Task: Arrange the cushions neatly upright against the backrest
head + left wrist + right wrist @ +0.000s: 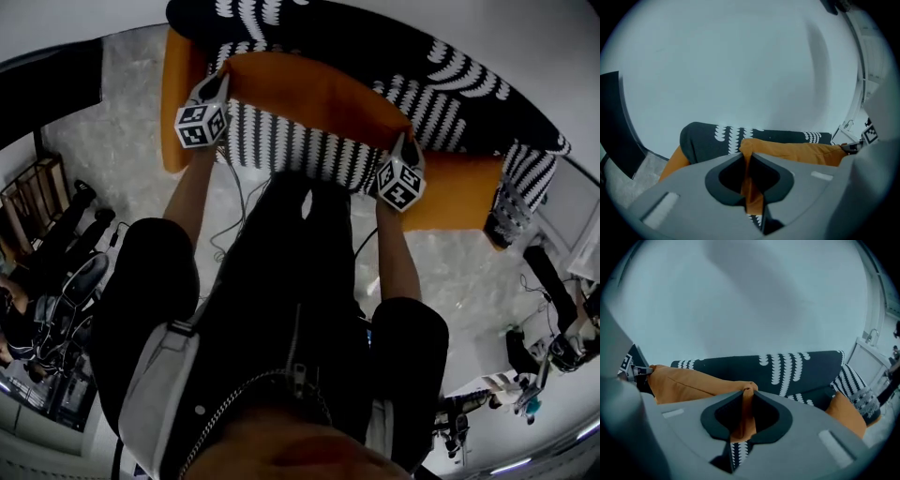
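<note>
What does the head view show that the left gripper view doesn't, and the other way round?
Only the head view: the person's arms and the shoes on the floor at the left. Only the left gripper view: a close look at the left tool, its jaws shut on a pinch of fabric. Both: the orange cushion, the right tool at its far corner, and the dark patterned backrest.

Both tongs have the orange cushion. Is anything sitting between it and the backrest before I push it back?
Nothing visible. Both gripper views show the dark patterned backrest bare behind the orange cushion, which the left tongs and right tongs clamp. A striped cushion lies at the sofa's right end, off to the side.
</note>
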### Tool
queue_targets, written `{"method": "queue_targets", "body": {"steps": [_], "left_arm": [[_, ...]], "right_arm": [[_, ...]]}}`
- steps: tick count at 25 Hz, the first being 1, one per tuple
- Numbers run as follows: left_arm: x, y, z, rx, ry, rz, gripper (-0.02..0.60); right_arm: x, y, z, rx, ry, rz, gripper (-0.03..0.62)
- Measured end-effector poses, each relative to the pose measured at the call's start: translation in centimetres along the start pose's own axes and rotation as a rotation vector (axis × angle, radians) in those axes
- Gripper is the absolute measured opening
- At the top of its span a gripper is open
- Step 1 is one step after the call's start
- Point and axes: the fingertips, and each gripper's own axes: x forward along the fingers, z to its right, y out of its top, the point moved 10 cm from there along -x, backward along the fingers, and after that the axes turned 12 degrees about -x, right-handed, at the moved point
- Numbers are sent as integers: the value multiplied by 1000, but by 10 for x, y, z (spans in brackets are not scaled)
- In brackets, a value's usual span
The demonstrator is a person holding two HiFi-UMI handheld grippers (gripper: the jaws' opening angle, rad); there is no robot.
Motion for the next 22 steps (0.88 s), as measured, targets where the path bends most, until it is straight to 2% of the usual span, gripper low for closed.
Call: {"method": "queue_targets", "body": {"steps": [4, 8, 13, 15, 18, 22], "left_arm": [[-23, -6, -29, 3, 47, 16, 31], [-35, 4, -59, -14, 74, 32, 31], [-9, 11, -99, -24, 83, -48, 31], [5, 9, -109, -51, 70, -86, 32], [32, 20, -109, -92, 45, -87, 32], [63, 52, -96, -85, 13, -71, 32]], "right_arm": [[13, 15, -30, -82, 56, 30, 44], [26, 35, -58, -139, 129, 32, 44], [64, 56, -80, -216, 228, -2, 46], [79, 60, -82, -210, 232, -18, 46], [97, 73, -74, -156, 209, -15, 49], [107, 88, -70, -143, 129, -15, 52]]}}
